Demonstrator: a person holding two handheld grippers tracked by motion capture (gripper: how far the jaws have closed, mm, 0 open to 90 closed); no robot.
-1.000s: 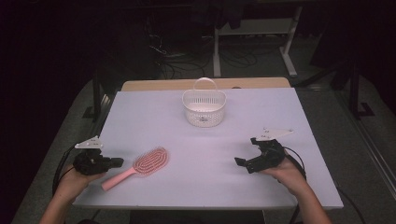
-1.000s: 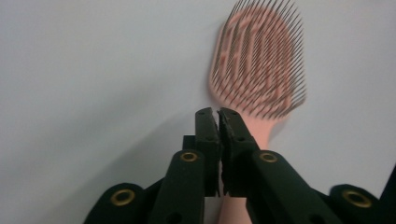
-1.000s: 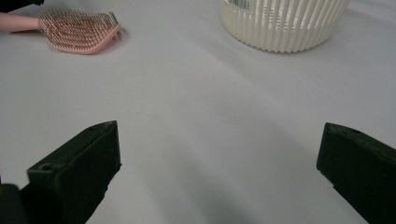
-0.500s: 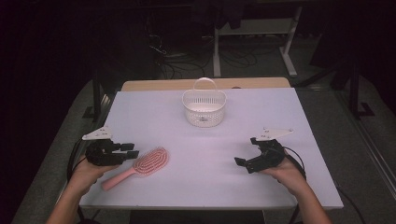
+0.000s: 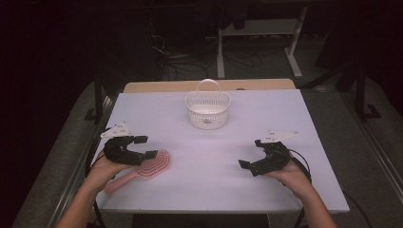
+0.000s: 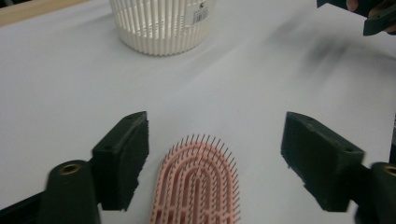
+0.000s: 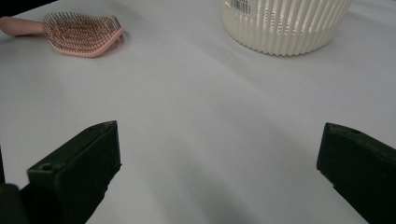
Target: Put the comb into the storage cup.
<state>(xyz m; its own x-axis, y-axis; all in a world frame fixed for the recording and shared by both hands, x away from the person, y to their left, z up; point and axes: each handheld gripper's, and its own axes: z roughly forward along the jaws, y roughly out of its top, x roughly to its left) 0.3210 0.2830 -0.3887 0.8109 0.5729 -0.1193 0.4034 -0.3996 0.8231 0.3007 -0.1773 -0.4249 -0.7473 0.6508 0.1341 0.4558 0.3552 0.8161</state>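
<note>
Hairbrush (image 6: 198, 184) lies bristles-up on table (image 5: 237, 142), untouched between left gripper (image 6: 212, 158) jaws just opening; right gripper (image 7: 219, 172) jaws wide, empty.

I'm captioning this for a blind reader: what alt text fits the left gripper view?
The left gripper, jaws open, hovers over a pink hairbrush lying bristles-up on the white table, its head between the jaws, untouched. A white slatted basket stands beyond.
</note>
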